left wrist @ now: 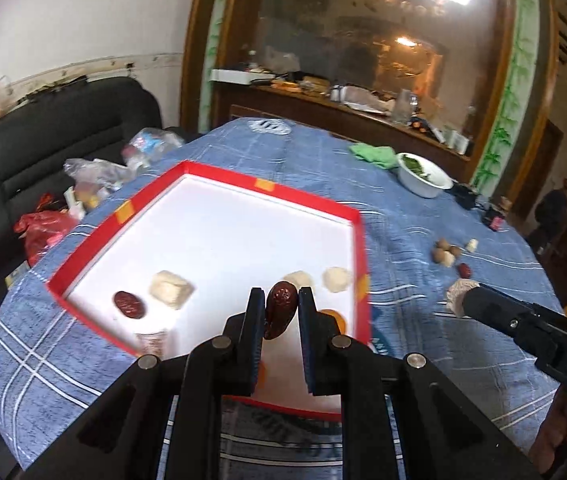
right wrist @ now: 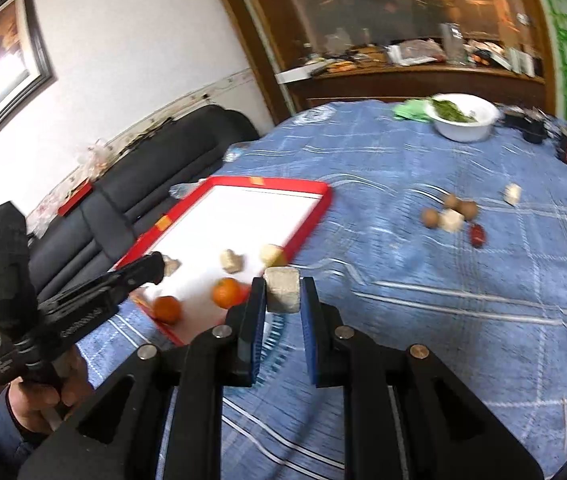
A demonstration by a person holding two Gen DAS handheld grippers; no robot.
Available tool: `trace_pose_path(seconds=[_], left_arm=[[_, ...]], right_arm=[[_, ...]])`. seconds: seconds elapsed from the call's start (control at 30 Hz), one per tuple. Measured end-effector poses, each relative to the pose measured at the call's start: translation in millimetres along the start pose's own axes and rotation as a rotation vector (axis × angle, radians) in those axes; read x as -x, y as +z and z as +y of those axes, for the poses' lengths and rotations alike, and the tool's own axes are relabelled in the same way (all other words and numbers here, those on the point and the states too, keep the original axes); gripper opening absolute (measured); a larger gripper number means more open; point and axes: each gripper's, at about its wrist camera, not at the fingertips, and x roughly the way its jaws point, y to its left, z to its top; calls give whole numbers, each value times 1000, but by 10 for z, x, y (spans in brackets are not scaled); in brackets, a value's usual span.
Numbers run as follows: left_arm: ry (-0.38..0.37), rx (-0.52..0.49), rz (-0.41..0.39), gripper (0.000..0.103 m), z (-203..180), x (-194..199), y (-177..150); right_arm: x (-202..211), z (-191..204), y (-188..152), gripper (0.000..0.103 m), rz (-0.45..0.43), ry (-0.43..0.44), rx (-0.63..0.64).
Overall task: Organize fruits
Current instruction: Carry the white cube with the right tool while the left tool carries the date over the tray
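My left gripper [left wrist: 280, 293] is shut on a dark red date [left wrist: 280, 314] and holds it above the near part of the red-rimmed white tray [left wrist: 239, 186]. In the tray lie another date [left wrist: 128, 304], pale cubes [left wrist: 171, 289] and an orange [left wrist: 337, 320]. My right gripper [right wrist: 282, 282] is shut on a pale beige cube [right wrist: 281, 290] just right of the tray [right wrist: 315, 192], above the cloth. It also shows in the left wrist view [left wrist: 459, 300]. Two oranges [right wrist: 226, 292] lie in the tray's near corner.
On the blue checked tablecloth [left wrist: 423, 240], right of the tray, lies a loose cluster of brown round fruits, pale cubes and a date [right wrist: 453, 214]. A white bowl of greens [right wrist: 463, 118] and a green cloth [left wrist: 373, 154] sit at the far edge. A black sofa [left wrist: 63, 136] stands on the left.
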Motion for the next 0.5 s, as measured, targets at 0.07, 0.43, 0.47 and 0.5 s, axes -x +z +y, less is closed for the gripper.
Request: trace_pose_path(seconds=[0.07, 0.43, 0.47, 0.5], left_arm=[[27, 13, 5, 15, 41, -11, 14], [126, 49, 42, 15, 258, -96, 101], [132, 50, 43, 15, 271, -107, 107], [137, 52, 45, 15, 286, -117, 111]], right_arm=[[-103, 134, 38, 19, 6, 19, 20], [-685, 570, 168, 19, 68, 49, 103], [-734, 597, 171, 19, 74, 49, 109], [-758, 609, 170, 19, 78, 49, 113]])
